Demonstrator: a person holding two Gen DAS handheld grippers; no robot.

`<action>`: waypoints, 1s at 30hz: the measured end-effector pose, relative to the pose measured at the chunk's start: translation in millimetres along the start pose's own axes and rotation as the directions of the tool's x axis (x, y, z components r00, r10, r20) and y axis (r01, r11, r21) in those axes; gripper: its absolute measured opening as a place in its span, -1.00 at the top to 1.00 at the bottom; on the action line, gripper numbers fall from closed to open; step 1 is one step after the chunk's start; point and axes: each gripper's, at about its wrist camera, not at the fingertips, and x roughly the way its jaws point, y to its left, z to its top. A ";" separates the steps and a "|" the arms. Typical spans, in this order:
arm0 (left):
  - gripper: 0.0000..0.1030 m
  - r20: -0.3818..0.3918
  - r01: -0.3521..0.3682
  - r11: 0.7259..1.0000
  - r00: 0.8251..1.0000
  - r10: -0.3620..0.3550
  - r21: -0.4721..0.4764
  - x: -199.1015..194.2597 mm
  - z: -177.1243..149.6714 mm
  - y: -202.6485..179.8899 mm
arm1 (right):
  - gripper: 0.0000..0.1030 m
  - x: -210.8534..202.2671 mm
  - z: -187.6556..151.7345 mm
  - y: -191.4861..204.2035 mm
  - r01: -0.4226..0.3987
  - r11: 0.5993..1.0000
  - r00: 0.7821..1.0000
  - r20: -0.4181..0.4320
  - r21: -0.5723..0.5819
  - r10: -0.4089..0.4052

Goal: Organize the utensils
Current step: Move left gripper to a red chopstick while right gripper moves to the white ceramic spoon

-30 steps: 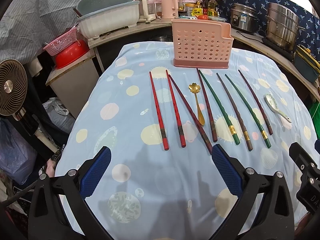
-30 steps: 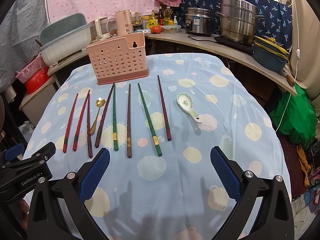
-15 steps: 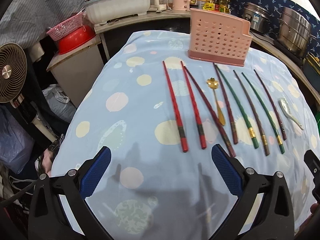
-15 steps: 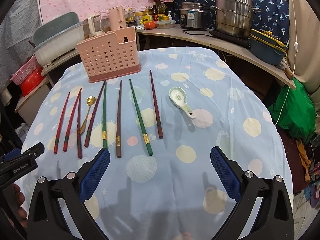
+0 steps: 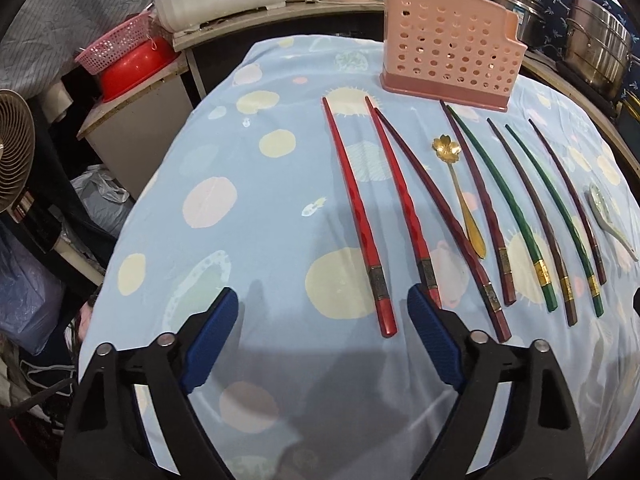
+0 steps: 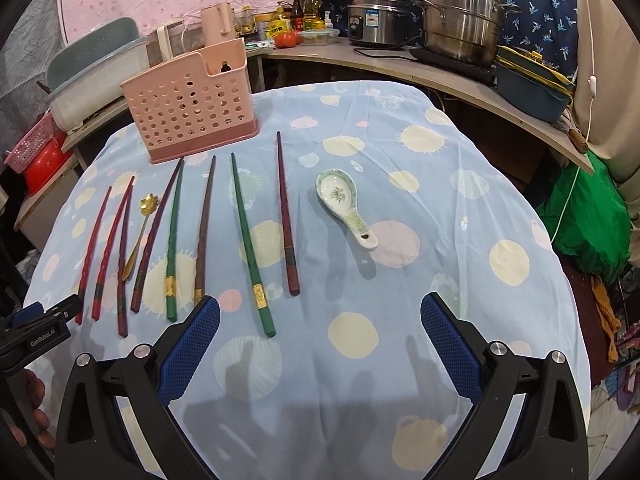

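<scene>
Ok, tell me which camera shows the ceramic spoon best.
The right wrist view: the ceramic spoon lies whole and near the middle, bowl up, with its green pattern clear. In the left wrist view the spoon sits squeezed against the right edge, small and distorted.

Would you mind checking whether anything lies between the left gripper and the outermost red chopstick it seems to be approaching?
Nothing visible does. The left gripper is open with only bare tablecloth between its pads, and the red chopstick ends just ahead, its neighbour alongside but not across it.
</scene>
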 end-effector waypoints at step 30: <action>0.83 -0.048 0.132 0.991 0.990 -0.131 0.022 10.3 4.9 -5.2 | 0.03 74.5 59.4 -32.9 -0.087 0.988 0.994 -0.047 0.131 0.093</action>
